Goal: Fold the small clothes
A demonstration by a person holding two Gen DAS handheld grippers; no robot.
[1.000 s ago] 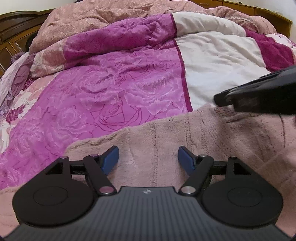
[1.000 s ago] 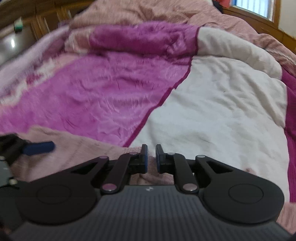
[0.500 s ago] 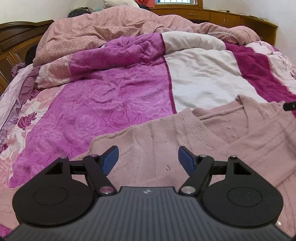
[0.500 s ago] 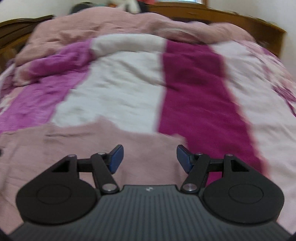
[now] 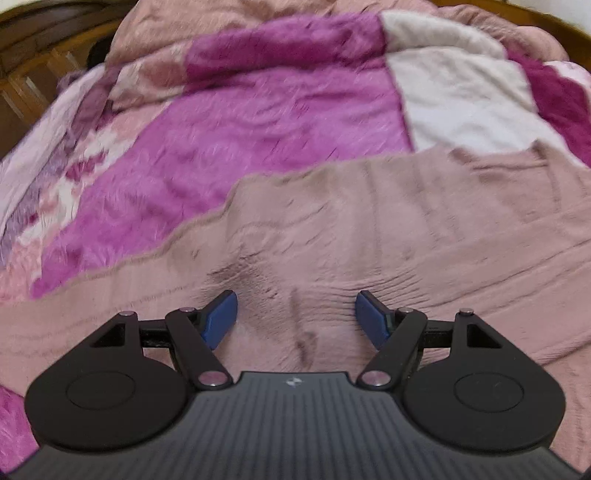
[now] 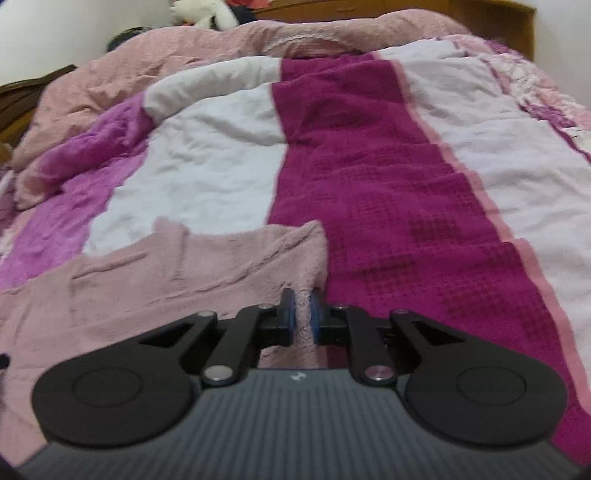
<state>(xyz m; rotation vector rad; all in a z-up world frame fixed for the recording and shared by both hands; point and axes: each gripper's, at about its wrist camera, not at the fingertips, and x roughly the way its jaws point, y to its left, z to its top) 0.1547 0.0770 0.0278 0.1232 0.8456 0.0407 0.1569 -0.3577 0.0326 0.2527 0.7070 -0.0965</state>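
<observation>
A dusty-pink fuzzy garment (image 5: 369,229) lies spread flat on the bed. In the left wrist view my left gripper (image 5: 295,314) is open, low over the garment's left part, with cloth wrinkled between its blue pads. In the right wrist view the garment (image 6: 166,273) fills the lower left, and my right gripper (image 6: 302,317) is shut on its right edge, a fold of pink cloth pinched between the pads.
The bed is covered by a quilt in magenta (image 5: 240,147), white (image 6: 207,170) and dark crimson (image 6: 369,177) panels. A bunched pink duvet (image 6: 221,55) lies at the far end, with a wooden headboard (image 5: 33,48) at left and a white soft toy (image 6: 199,13) behind.
My right gripper was open over the garment's right edge and has now closed on it. My left gripper has moved lower and closer over the garment, still open.
</observation>
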